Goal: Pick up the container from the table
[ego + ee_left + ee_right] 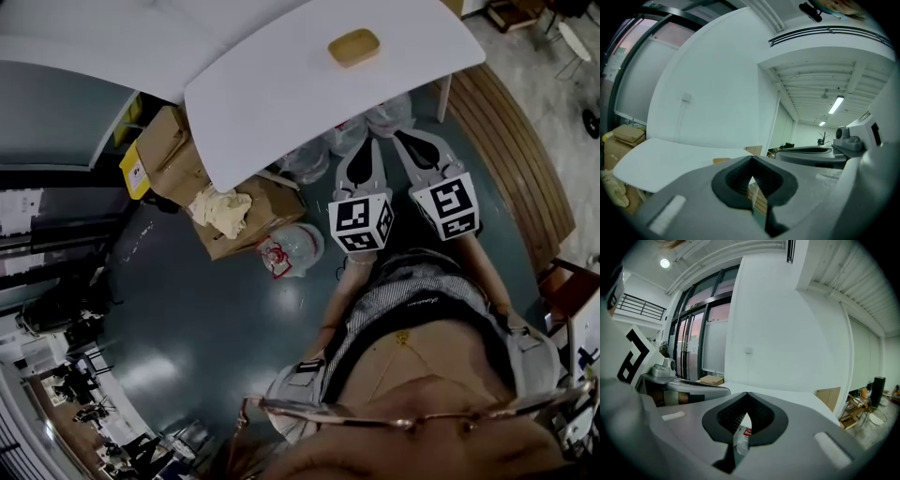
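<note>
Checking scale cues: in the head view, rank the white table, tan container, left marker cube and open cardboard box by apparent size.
1. white table
2. open cardboard box
3. left marker cube, which looks enlarged because it is much nearer the camera than the rest
4. tan container

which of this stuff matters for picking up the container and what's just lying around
For the job: container, white table, left gripper, right gripper, both shut.
Lying about: cardboard boxes, crumpled cloth, plastic bag on the floor.
</note>
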Demonstrator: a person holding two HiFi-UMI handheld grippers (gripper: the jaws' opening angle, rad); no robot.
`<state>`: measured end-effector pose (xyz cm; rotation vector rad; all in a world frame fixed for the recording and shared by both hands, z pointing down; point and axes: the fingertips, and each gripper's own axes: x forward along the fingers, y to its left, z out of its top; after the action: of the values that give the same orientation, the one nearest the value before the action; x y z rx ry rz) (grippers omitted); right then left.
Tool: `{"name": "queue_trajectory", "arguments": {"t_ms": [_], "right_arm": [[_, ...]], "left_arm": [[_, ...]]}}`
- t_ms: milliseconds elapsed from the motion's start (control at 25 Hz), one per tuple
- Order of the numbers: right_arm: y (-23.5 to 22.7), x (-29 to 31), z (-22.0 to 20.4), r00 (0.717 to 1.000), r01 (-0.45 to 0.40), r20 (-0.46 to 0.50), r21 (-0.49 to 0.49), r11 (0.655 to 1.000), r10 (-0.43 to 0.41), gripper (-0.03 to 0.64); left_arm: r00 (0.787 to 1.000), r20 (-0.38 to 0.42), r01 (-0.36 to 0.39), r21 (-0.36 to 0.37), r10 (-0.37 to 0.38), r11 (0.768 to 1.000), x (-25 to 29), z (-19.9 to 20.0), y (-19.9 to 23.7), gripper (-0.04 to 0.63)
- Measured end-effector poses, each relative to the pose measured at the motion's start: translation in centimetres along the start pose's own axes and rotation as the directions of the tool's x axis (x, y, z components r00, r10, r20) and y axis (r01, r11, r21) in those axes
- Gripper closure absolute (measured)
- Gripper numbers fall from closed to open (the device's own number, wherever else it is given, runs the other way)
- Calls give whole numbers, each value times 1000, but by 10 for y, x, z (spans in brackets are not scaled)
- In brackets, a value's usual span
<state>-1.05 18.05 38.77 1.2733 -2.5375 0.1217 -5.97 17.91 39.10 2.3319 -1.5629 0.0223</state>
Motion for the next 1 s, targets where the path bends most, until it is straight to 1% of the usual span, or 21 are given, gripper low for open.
{"name": "queue_trajectory", "arguments": {"t_ms": [160,320,520,760,1000], "right_arm": [[4,10,1,1000,-20,-7,-12,1000,20,591],[7,20,0,999,-35,-16,-25,999,34,591],[-2,35,0,999,-45,-15,-26,999,45,591],[-20,61,-3,999,-45,-25,-2,999,45,591],[-46,97,6,998,-59,-20,20,998,59,591]], "left_arm": [[1000,-19,-14,-21,14,1000,2,-5,12,594],[1000,-10,-29,-43,29,999,4,-5,20,595],[999,-7,-36,-32,36,999,20,-2,26,594],[999,-12,-44,-6,44,999,43,2,38,595],[999,-27,-44,-1,44,999,82,12,50,595]]}}
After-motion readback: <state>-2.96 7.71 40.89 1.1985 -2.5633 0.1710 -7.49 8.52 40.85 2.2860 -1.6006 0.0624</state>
